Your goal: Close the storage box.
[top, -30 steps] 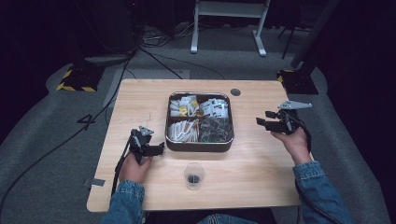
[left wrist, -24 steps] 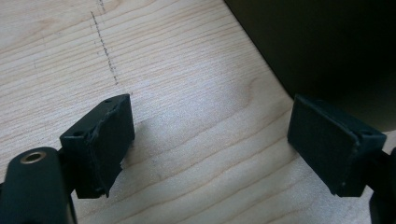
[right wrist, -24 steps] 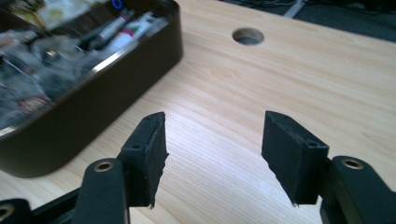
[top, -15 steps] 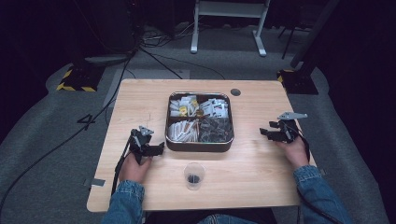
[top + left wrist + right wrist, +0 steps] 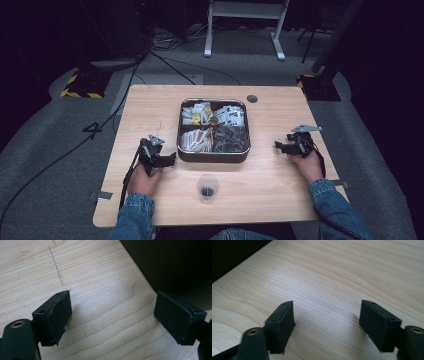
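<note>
While both claws, left claw (image 5: pixel 170 159) and right claw (image 5: pixel 280 146), rest apart and empty on the counter (image 5: pixel 150 110), risks knocking over the small cup (image 5: pixel 208 188) when reaching for the packet tray (image 5: pixel 213 156).

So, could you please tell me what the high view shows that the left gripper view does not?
High view alone: the metal tray with four compartments of packets, the clear plastic cup in front of it, the right gripper and both forearms.

Left gripper view alone: a close look at its black pads, standing apart over bare wood with nothing between them, and a faint dotted line on the wood.

Both: the wooden table and the left gripper.
</note>
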`<state>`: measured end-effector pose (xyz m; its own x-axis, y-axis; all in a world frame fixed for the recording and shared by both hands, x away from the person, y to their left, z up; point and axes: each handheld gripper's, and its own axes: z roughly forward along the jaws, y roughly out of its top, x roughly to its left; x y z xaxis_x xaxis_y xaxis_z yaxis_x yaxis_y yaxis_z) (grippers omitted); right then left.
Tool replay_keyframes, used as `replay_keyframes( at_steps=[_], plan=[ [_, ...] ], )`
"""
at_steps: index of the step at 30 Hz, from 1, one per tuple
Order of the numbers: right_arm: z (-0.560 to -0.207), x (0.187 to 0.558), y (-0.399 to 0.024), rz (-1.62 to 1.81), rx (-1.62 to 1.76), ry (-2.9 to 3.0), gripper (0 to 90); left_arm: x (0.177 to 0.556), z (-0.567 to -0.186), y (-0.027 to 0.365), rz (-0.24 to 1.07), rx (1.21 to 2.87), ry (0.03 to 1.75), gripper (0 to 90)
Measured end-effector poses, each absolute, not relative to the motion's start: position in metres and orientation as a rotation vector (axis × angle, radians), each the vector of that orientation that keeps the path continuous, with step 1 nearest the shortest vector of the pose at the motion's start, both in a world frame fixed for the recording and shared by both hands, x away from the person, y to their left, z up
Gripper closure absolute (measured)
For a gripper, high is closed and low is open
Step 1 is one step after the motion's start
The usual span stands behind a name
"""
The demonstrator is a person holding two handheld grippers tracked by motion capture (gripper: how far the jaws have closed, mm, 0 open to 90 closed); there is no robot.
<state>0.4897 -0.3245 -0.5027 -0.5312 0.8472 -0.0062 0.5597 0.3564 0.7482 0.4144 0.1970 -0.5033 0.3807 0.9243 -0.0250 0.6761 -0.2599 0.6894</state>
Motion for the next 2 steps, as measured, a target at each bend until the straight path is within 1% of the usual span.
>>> replay_keyframes(
  at_steps=[2],
  plan=[
    [-0.5029, 0.4906, -0.3241, 0.987, 1.244, 2.228, 20.1, 0.4144, -0.5033, 0.1970, 0.519, 2.026, 1.372, 15.2]
  ],
)
